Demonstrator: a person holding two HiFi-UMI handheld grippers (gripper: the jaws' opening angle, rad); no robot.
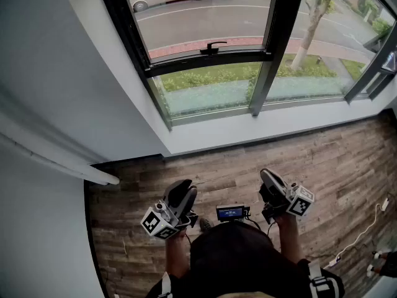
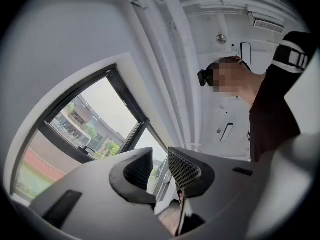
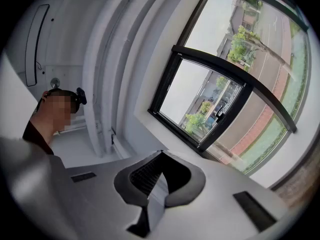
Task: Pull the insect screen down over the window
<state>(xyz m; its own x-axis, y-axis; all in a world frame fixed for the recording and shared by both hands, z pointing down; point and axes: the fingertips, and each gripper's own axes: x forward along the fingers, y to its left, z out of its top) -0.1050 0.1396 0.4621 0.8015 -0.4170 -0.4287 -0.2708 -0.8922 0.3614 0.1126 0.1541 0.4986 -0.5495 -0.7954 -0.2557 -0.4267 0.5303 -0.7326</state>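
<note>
The window [image 1: 208, 58] has a black frame and a black handle [image 1: 212, 45] on its lower sash bar. I see no insect screen over the glass in any view. Both grippers are held low at the person's waist, well back from the window and touching nothing. My left gripper [image 1: 186, 190] points up toward the window [image 2: 85, 129]; its jaws stand a little apart with nothing between them [image 2: 160, 159]. My right gripper [image 1: 268, 176] also points up at the window [image 3: 220, 99], and its jaws [image 3: 159, 155] meet at the tips, holding nothing.
A white sill [image 1: 260, 126] runs under the glass. White wall and a white rail [image 1: 56, 160] are at the left. The wooden floor [image 1: 335, 160] lies between me and the window. A white cable [image 1: 360, 234] trails at the right. A small screen device [image 1: 231, 213] sits at the waist.
</note>
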